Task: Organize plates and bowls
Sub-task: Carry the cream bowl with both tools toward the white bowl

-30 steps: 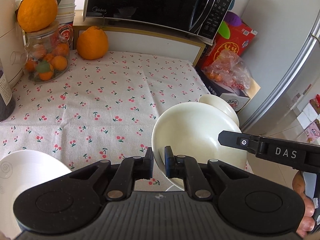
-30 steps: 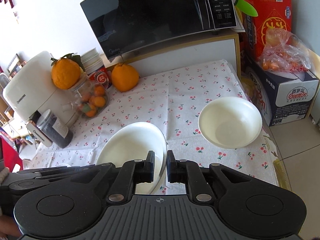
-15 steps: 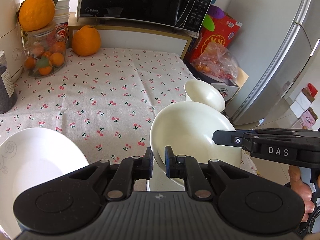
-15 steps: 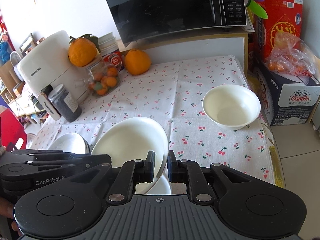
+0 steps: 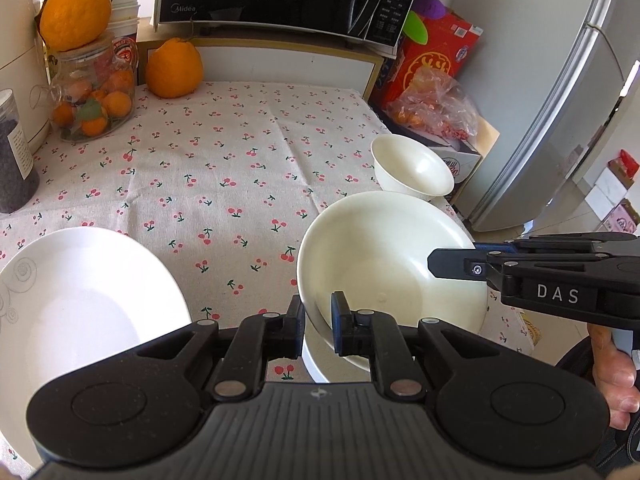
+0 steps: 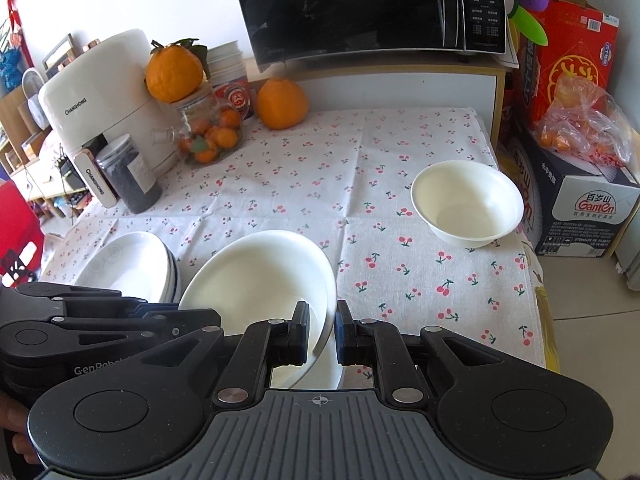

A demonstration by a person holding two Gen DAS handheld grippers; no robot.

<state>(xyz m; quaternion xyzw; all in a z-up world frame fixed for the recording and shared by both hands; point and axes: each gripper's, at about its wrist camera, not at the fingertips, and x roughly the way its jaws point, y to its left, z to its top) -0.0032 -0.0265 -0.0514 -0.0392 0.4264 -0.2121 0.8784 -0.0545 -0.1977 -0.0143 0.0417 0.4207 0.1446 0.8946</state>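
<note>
Left wrist view: at lower centre our left gripper [image 5: 317, 326] pinches the near rim of a cream bowl [image 5: 384, 264], tilted above the cherry-print tablecloth [image 5: 224, 168], with our right gripper [image 5: 452, 262] touching its far rim from the right edge, a smaller bowl [image 5: 412, 170] beyond and a white plate [image 5: 80, 300] at lower left. Right wrist view: at lower centre our right gripper [image 6: 323, 332] pinches the same bowl's [image 6: 260, 276] rim, with stacked plates [image 6: 132, 268] at middle left and the smaller bowl [image 6: 468, 202] at middle right.
</note>
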